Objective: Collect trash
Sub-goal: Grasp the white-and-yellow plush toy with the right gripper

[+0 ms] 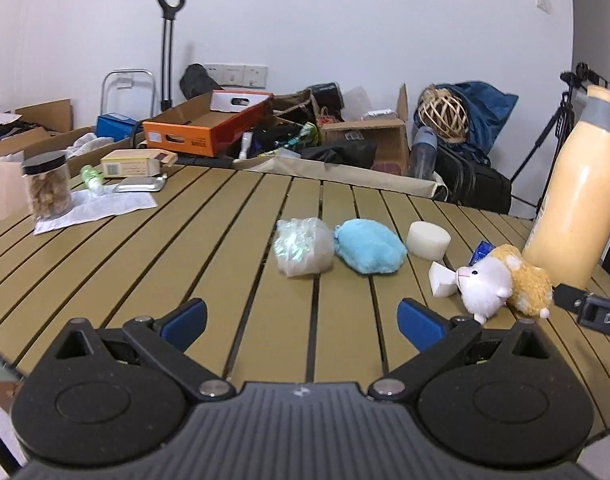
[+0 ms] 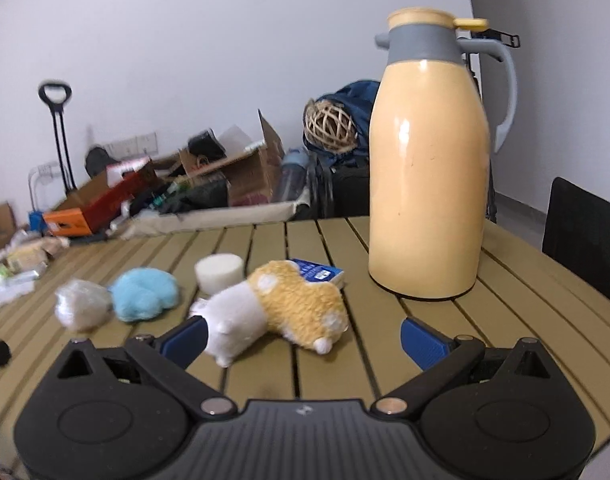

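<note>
On the slatted table lie a crumpled clear plastic bag [image 1: 303,247] [image 2: 82,303], a blue fluffy cloth [image 1: 369,250] [image 2: 147,293], a white foam cylinder [image 1: 428,239] [image 2: 219,272], a white scrap [image 1: 441,279] and a small blue carton [image 2: 319,273] [image 1: 481,249]. A white and tan plush toy [image 1: 505,282] [image 2: 281,306] lies on its side. My left gripper [image 1: 303,324] is open and empty, short of the bag. My right gripper [image 2: 305,340] is open, its left finger beside the plush's white end.
A tall yellow thermos jug [image 2: 429,160] [image 1: 577,192] stands at the right. A jar [image 1: 47,190], papers and a small tin [image 1: 141,185] sit at the far left. Boxes and bags are piled behind the table. A black chair [image 2: 585,240] stands at the right edge.
</note>
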The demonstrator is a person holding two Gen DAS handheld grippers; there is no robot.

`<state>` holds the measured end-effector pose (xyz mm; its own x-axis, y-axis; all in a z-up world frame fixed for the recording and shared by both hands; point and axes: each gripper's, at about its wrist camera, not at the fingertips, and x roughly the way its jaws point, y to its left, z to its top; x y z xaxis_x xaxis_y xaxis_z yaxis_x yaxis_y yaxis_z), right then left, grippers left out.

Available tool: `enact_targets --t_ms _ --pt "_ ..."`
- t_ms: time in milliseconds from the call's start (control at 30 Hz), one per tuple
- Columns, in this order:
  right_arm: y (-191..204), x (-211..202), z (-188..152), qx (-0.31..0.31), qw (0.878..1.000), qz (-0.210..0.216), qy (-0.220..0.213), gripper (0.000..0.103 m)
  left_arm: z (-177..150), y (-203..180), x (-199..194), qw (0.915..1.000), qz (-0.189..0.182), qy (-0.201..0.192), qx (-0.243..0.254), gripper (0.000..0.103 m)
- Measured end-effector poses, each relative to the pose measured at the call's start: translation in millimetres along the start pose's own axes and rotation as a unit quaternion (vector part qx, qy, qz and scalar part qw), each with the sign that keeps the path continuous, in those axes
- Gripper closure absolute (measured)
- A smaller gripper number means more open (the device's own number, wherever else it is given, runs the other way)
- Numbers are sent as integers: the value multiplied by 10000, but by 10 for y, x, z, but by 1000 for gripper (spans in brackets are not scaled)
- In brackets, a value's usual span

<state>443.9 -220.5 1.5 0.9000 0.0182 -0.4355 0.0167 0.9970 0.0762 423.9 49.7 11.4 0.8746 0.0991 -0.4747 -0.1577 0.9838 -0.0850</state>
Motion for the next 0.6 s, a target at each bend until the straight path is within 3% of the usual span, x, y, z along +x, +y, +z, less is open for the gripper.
enact_targets --t_ms 100,333,600 --pt "-9 240 42 -157 9995 -152 246 0 78 -40 186 9997 66 110 227 0" --pt "38 647 80 -803 9943 -513 485 0 239 85 529 9991 117 392 73 0" --pt "207 918 111 -1608 9844 -413 589 1 328 158 696 9989 144 439 6 0"
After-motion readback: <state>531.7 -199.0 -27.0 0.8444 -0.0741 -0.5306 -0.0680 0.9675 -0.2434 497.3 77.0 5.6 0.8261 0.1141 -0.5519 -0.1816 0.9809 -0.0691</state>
